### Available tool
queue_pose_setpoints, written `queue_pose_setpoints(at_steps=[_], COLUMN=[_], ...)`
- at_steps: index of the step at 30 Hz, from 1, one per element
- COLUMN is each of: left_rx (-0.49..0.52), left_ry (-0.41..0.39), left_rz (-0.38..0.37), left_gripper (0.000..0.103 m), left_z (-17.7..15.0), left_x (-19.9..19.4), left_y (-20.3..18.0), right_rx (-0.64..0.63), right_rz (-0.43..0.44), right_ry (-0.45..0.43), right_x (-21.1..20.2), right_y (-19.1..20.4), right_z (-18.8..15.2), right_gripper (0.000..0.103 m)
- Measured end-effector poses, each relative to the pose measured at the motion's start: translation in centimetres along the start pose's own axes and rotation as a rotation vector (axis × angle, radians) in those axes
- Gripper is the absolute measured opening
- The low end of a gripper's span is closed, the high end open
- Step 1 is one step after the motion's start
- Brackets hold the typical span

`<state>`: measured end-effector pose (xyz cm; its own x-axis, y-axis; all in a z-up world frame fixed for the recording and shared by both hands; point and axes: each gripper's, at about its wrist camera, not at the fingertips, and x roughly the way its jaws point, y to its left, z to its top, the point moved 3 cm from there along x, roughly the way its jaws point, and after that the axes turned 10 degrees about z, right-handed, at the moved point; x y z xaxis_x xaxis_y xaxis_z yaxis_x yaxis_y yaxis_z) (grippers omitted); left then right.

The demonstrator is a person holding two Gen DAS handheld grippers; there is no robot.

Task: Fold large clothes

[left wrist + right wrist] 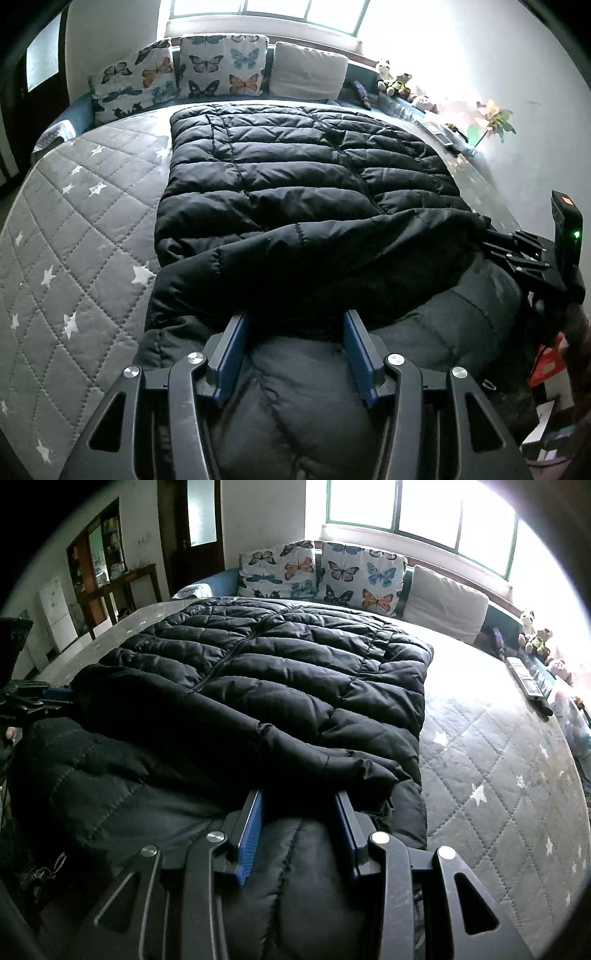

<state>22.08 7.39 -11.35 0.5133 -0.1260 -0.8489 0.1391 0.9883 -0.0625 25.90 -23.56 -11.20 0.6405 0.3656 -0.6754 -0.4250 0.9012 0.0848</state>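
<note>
Between the blue pads (231,354) of the left gripper (295,332), a thick bulge of the black puffer jacket (295,170) fills the gap; the jaws stand wide, but whether they are pressing the padding or merely straddling it cannot be told from this view. The right gripper (299,812) shows the same picture near the jacket's other side: its pads (249,834) stand apart with a quilted roll between them, and its grip is equally uncertain.

Just beyond both sets of fingers, a sleeve (295,753) lies folded across the jacket's body, its cuff ending close to the right gripper. The rest of the jacket spreads flat and zipped up the grey star-quilted mattress (74,236), its far hem stopping short of the butterfly cushions (221,66) and a plain cushion (308,70) under the window. Soft toys (535,635) sit along the ledge at the bed's edge.

The step in hand looks like taking up the near end to fold it over the body. To do it well, both grippers should bite through all layers of the puffy fabric, rise together at even height, and carry the end straight toward the far hem so the crossed sleeve stays trapped inside and the edges meet squarely. Slippery, air-filled padding may spring back, so pressing the fold down should help.
</note>
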Motion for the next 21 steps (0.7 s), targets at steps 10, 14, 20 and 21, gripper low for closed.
queue_pose_setpoints(at_steps=[10, 14, 20, 21], left_rx=[0.017, 0.032, 0.145, 0.155], left_ry=[0.025, -0.039, 0.038, 0.041], left_rz=[0.041, -0.074, -0.086, -0.078], left_gripper=[0.061, 0.061, 0.061, 0.061], left_z=[2.1, 2.4, 0.0, -0.2], left_x=[-2.3, -5.5, -3.0, -2.6], left_y=[-1.7, -4.3, -8.3, -8.6], right_rx=[-0.102, -0.137, -0.096, -0.083], right_rz=[0.020, 0.031, 0.053, 0.065], right_ry=[0.023, 0.057, 0.102, 0.113], right_x=[-5.0, -4.9, -3.3, -2.8], right_y=[3.9, 5.4, 4.5, 4.3], right_z=[0.8, 0.0, -1.4, -1.8], right_gripper=[0.041, 0.041, 0.041, 0.041])
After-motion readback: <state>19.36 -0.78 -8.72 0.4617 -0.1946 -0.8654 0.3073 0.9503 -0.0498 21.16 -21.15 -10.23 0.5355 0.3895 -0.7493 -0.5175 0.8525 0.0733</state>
